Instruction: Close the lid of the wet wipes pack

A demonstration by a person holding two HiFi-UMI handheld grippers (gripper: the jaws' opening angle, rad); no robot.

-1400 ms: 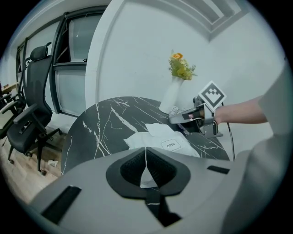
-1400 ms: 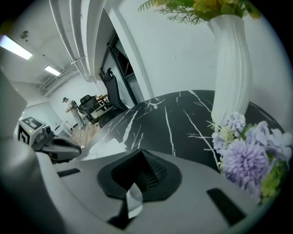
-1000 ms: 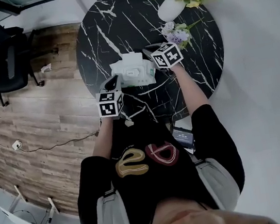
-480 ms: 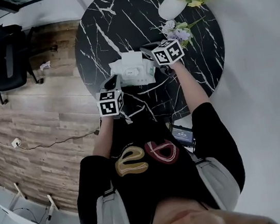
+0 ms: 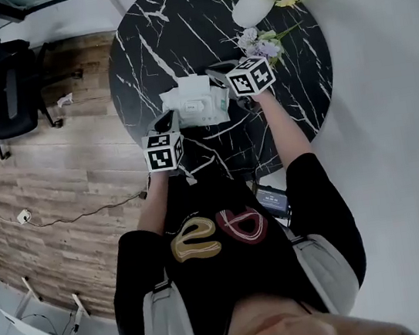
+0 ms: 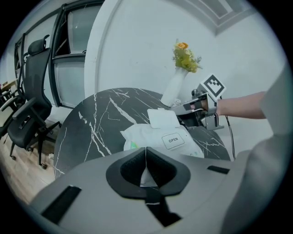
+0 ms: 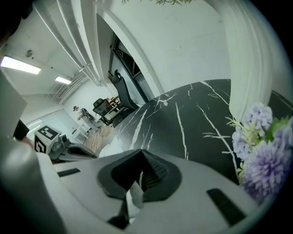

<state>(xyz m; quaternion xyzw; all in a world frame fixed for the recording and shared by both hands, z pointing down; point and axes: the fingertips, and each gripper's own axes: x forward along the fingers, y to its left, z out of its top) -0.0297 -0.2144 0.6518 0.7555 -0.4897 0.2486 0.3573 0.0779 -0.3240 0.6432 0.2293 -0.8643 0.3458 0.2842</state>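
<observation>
1. The wet wipes pack point(image 5: 196, 104) lies near the middle of the black marble table point(image 5: 165, 29). Its lid point(image 6: 162, 118) is raised behind the OPEN label point(image 6: 173, 140).
2. The left claw point(image 6: 146, 151) is closed. The white wedge between its pads looks like the near end of the pack, pinched to steady it.
3. The right claw point(image 7: 141, 155) is closed on a thin pale strip, which I judge to be the lid's edge. In the left gripper view it meets the lid from the right.
4. To close it well, keep the left hold firm so the soft pack cannot slide. Swing the lid down about its hinge rather than dragging it sideways, then press it flat until it seats all round.
5. A sideways tug would likely lift the light pack or crease the lid.
6. The opening under the lid is hidden, so I cannot tell whether a wipe pokes out.
7. The right gripper view shows almost none of the pack, only the table and purple flowers point(image 7: 263, 160).
8. In the head view the marker cubes cover both contact points, and the lid's hinge line is too small to make out
</observation>
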